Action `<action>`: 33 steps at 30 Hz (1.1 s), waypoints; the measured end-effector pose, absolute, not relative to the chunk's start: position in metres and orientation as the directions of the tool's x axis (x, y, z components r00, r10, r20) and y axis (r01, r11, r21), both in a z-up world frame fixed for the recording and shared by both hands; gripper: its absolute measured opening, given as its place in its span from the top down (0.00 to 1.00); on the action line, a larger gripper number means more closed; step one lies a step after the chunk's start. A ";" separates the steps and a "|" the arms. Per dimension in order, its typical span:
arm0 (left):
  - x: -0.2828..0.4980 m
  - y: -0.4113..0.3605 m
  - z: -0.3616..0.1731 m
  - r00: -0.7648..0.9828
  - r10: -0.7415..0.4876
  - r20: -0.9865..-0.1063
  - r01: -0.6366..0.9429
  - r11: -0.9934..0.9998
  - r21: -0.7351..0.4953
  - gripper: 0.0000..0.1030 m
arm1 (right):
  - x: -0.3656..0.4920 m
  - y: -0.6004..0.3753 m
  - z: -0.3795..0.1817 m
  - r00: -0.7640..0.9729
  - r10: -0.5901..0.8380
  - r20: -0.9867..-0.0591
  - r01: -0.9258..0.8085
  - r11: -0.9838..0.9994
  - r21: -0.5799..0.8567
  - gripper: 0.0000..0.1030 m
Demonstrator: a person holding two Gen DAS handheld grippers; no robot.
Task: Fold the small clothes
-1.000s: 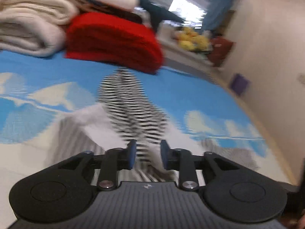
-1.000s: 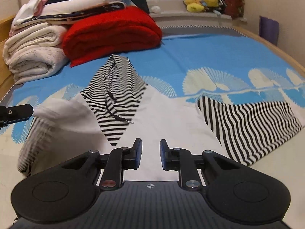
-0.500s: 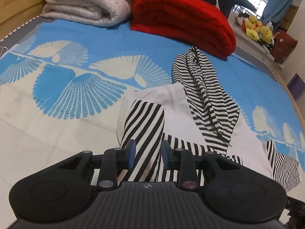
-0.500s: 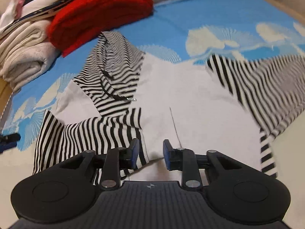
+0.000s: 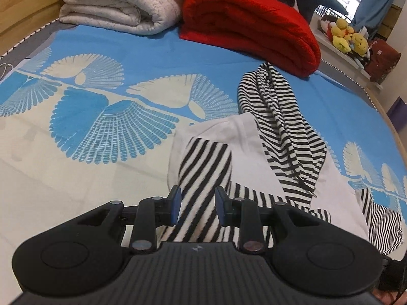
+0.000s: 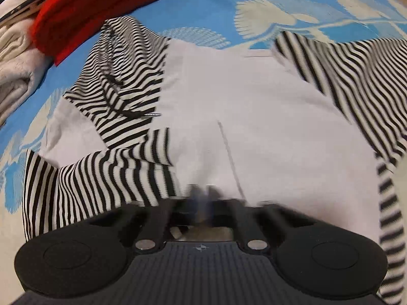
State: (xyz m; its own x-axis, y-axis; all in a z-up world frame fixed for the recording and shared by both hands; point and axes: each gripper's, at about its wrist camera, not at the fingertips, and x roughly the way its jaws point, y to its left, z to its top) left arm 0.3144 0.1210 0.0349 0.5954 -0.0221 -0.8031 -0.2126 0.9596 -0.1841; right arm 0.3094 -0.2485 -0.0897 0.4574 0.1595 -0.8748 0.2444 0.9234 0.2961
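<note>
A small white hoodie (image 6: 241,101) with black-and-white striped hood (image 5: 279,117) and sleeves lies flat on the bed. Its left sleeve (image 5: 203,178) is folded in across the white body; it also shows in the right wrist view (image 6: 101,178). The other striped sleeve (image 6: 356,81) lies spread to the right. My left gripper (image 5: 198,204) is open and empty just above the folded sleeve. My right gripper (image 6: 202,198) is blurred, its fingers close together at the hoodie's bottom hem; I cannot tell if they pinch cloth.
The bed sheet (image 5: 101,117) is blue with cream fan patterns. A folded red blanket (image 5: 249,23) and rolled white quilts (image 5: 114,2) lie at the head of the bed. Yellow plush toys (image 5: 348,38) sit on a ledge at the right.
The left sleeve was carried across and laid on the hoodie body, then the left gripper let go and drew back. The right gripper moved down to the hem and its fingers closed in.
</note>
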 end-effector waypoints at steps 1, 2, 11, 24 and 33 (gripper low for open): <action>0.315 0.123 0.035 0.594 -0.018 -0.805 -0.217 0.959 -0.182 0.69 | 0.310 -0.247 -0.089 0.469 0.157 -0.869 0.238 0.925 0.296 1.00; 0.316 0.125 0.034 0.591 -0.015 -0.807 -0.220 0.959 -0.179 0.69 | 0.310 -0.248 -0.083 0.489 0.150 -0.859 0.234 0.926 0.295 1.00; 0.322 0.119 0.021 0.565 -0.001 -0.825 -0.179 0.976 -0.124 0.69 | 0.292 -0.306 -0.024 0.713 0.051 -0.699 0.284 0.891 0.355 0.97; 0.328 0.112 0.024 0.568 -0.028 -0.822 -0.168 0.974 -0.149 0.69 | 0.307 -0.281 -0.097 0.422 0.239 -0.874 0.270 0.887 0.373 0.87; 0.329 0.115 0.021 0.561 -0.024 -0.828 -0.166 0.976 -0.141 0.69 | 0.286 -0.282 -0.017 0.736 0.148 -0.660 0.142 0.920 0.365 0.96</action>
